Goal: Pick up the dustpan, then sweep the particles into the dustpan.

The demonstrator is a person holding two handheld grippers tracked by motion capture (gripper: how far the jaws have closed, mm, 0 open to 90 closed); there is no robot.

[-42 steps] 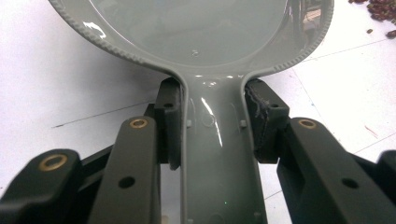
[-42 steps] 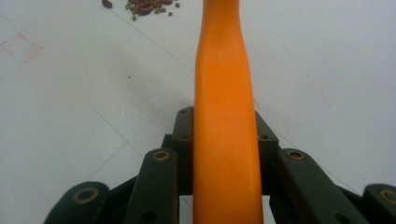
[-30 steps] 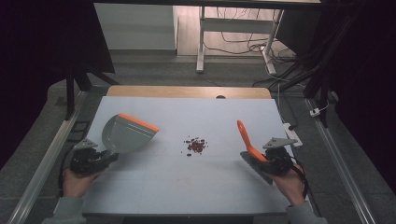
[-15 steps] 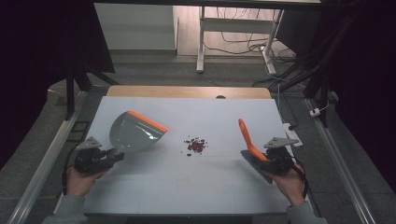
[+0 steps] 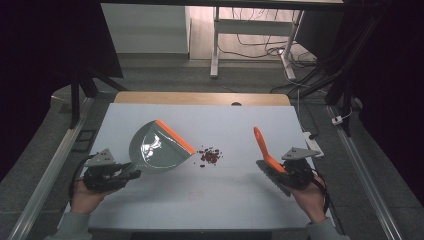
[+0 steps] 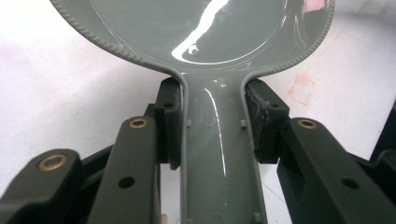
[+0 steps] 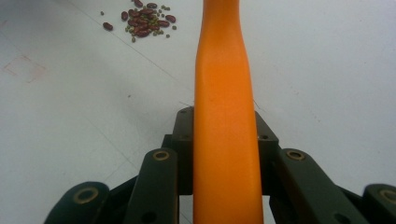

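Note:
A grey dustpan (image 5: 156, 148) with an orange lip hangs tilted above the white table (image 5: 230, 200), left of centre. My left gripper (image 5: 131, 174) is shut on its handle (image 6: 215, 154), and both pads (image 6: 172, 121) press the sides. A small pile of red and green beans (image 5: 210, 156) lies just right of the pan's lip, also seen as beans (image 7: 145, 18) in the right gripper view. At the table's right side my right gripper (image 5: 274, 167) is shut on an orange brush handle (image 7: 225, 102), which points up and away; dark bristles (image 5: 272, 176) sit by the gripper.
Metal rails run along both sides of the table. A white power strip (image 5: 313, 143) lies at the right edge and a wooden strip (image 5: 200, 98) borders the far edge. Faint red square marks (image 6: 301, 88) show on the tabletop.
The left gripper has carried the dustpan up and to the right, bringing its orange lip closer to the beans. The right gripper and brush have stayed put.

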